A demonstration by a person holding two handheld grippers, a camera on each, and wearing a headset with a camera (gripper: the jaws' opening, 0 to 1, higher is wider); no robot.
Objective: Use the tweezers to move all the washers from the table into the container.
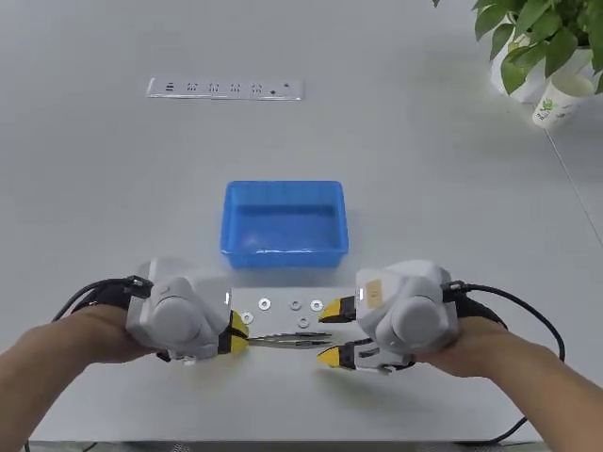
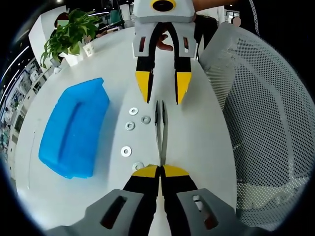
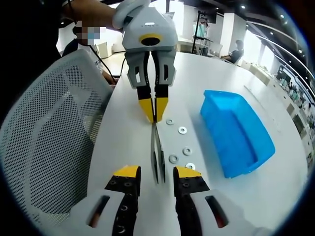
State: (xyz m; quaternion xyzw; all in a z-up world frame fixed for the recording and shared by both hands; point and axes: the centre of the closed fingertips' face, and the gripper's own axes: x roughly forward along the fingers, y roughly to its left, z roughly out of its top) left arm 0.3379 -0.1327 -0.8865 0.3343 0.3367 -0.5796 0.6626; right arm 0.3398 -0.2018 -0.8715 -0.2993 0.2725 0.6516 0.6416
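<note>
The left gripper [image 2: 160, 171] had its jaws clenched on one end of the tweezers [image 2: 161, 129], which ran straight out ahead of them toward the right gripper [image 3: 157, 172]. That gripper's jaws stood released, a yellow tip on either side of the tweezers' far, spread end without touching it. Five washers [image 2: 130, 126] lay loose on the surface [image 2: 197, 147] just left of the left jaws' line, between the tweezers and the container [image 2: 74, 128], which sat farther out on that same side and looked to hold none so far. The likeliest trouble seemed to be the second grip: if the right jaws closed off-centre or too near the tips, the thin arms could twist or spring out, and with the left jaws pinching only a short end the tool might pivot and drop. Closing too hard would press the tips together and leave no opening for a washer. The washers were flat, thin and close together, so a tip coming in low could skid one away or knock its neighbour, perhaps toward the near edge. A washer pinched by its rim could also flip out on the way to the container, whose wall had to be cleared
</note>
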